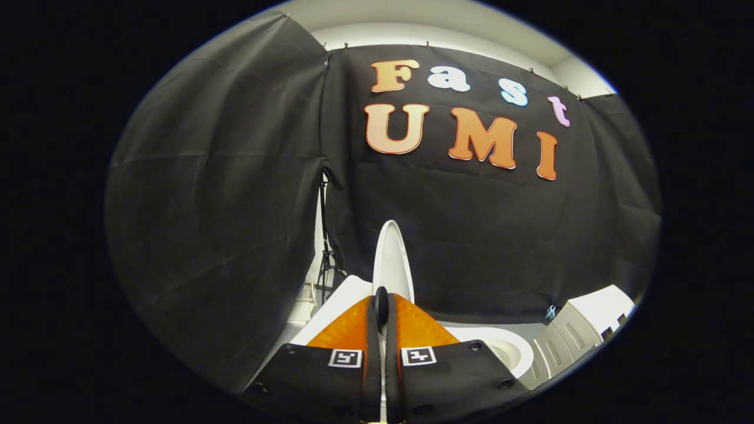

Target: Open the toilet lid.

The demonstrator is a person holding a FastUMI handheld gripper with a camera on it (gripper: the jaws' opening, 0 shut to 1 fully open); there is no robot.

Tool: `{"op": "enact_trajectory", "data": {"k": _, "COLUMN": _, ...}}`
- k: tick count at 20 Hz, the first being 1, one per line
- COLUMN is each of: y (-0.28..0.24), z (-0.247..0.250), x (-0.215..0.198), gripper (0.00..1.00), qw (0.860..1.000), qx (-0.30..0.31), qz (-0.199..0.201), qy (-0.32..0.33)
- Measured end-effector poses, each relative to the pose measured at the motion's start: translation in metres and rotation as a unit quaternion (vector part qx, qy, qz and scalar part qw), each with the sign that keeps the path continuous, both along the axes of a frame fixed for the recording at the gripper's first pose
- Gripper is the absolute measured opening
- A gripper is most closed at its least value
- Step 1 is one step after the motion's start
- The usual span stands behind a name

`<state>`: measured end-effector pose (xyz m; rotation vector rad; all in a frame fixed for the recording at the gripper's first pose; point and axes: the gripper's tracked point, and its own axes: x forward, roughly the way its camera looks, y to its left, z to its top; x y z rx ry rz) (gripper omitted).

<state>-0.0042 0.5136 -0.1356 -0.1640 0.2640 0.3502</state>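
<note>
The black cloth wall hangs behind everything. Below it the toilet bowl sits open to the right of the fingers. The toilet lid stands edge-on, nearly upright, rising just ahead of the tool, whose fingers are closed on its rim. I'd judge the lift almost finished; next comes tipping it back to rest, then letting go

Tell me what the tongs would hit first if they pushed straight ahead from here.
Nothing new: the tongs look shut on the raised lid, seen edge-on between the fingers. Beyond it hangs the black cloth wall, though the depth is hard to judge.
</note>
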Motion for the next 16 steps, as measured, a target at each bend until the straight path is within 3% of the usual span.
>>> {"op": "enact_trajectory", "data": {"k": 2, "y": -0.009, "z": 0.004, "x": -0.004, "gripper": 0.27, "qw": 1.0, "qx": -0.001, "qz": -0.008, "qy": 0.001}}
{"op": "enact_trajectory", "data": {"k": 9, "y": -0.049, "z": 0.067, "x": -0.009, "gripper": 0.99, "qw": 0.998, "qx": 0.054, "qz": -0.034, "qy": -0.027}}
{"op": "enact_trajectory", "data": {"k": 16, "y": -0.124, "z": 0.125, "x": 0.004, "gripper": 0.98, "qw": 0.992, "qx": 0.081, "qz": -0.077, "qy": -0.052}}
